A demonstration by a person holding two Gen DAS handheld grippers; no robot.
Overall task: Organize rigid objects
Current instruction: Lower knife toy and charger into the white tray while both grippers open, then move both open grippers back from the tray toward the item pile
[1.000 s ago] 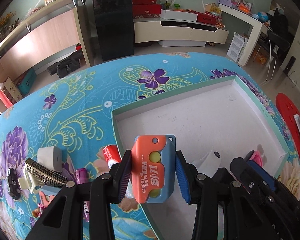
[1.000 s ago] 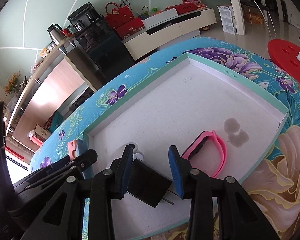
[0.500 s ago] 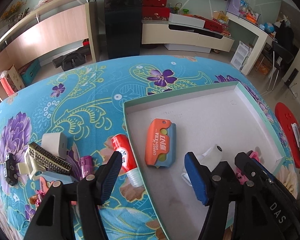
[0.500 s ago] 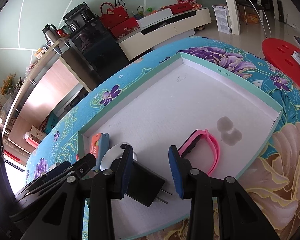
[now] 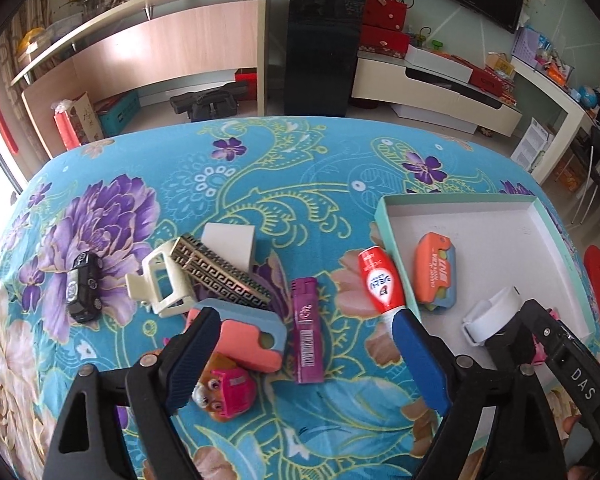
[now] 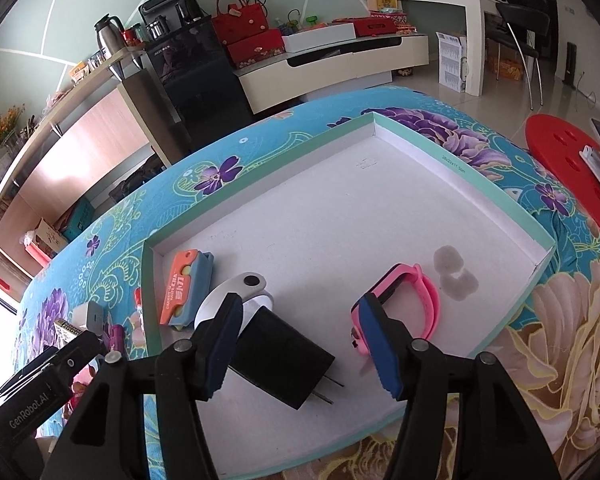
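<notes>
My left gripper [image 5: 306,360] hangs over the flowered cloth, its jaws opening wide. A purple lighter [image 5: 308,336] lies on the cloth between them, untouched. An orange carrot knife [image 5: 436,272] rests in the white tray [image 5: 500,236] by its left wall, with a red tube [image 5: 380,280] just outside. My right gripper [image 6: 300,352] is over the tray's near end with its jaws opening. A black charger plug [image 6: 284,364] lies on the tray floor [image 6: 380,208] between them, close to the left pad. A pink watch [image 6: 408,300] and a white band [image 6: 232,296] lie beside it.
Loose on the cloth at the left are a black toy car [image 5: 82,284], a cream clip [image 5: 160,284], a patterned bar [image 5: 220,276], a white box [image 5: 230,240], a pink-and-blue knife toy [image 5: 248,340] and a pink toy figure [image 5: 224,392]. A red stool [image 6: 568,164] stands past the table.
My left gripper let go of the orange knife in the tray, opened wide and swung left over the loose items. My right gripper opened off the black charger, which stays on the tray floor.
</notes>
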